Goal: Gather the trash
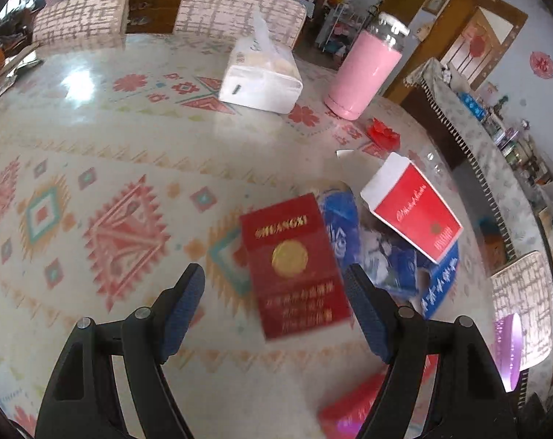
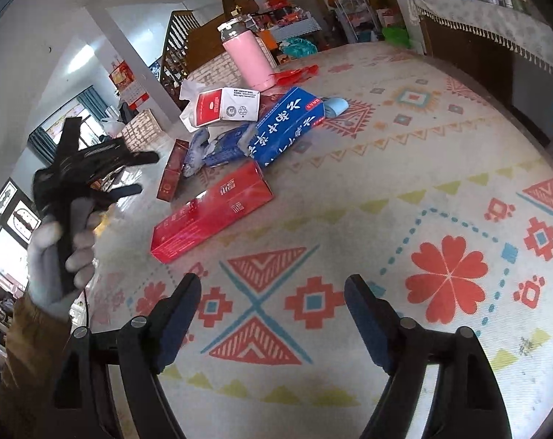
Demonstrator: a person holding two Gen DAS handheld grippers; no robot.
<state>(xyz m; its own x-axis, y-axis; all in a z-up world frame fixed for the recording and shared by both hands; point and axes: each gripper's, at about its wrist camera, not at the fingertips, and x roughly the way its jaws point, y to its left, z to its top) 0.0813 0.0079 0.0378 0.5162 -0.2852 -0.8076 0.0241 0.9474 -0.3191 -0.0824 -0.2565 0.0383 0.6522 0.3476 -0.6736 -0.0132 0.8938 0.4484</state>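
A pile of trash lies on the patterned table. In the left wrist view, a dark red cigarette pack (image 1: pixel 294 267) lies just ahead of my open left gripper (image 1: pixel 274 274), beside crumpled blue wrappers (image 1: pixel 371 248) and a red-and-white box (image 1: pixel 411 206). A red carton (image 1: pixel 353 406) shows low right. In the right wrist view, my right gripper (image 2: pixel 272 285) is open and empty above the tablecloth, short of the long red carton (image 2: pixel 212 212), a blue carton (image 2: pixel 287 126), the red-and-white box (image 2: pixel 227 108) and the dark red pack (image 2: pixel 172 170). The left gripper (image 2: pixel 130 172) shows there too, hand-held.
A pink flask (image 1: pixel 366 73) and a white tissue box (image 1: pixel 261 73) stand at the far side of the table (image 1: pixel 130 139). A red wrapper scrap (image 1: pixel 382 133) and a white paper bit (image 1: pixel 344 153) lie near the flask. Chairs (image 1: pixel 236 11) ring the table; a sideboard (image 1: pixel 496 153) stands right.
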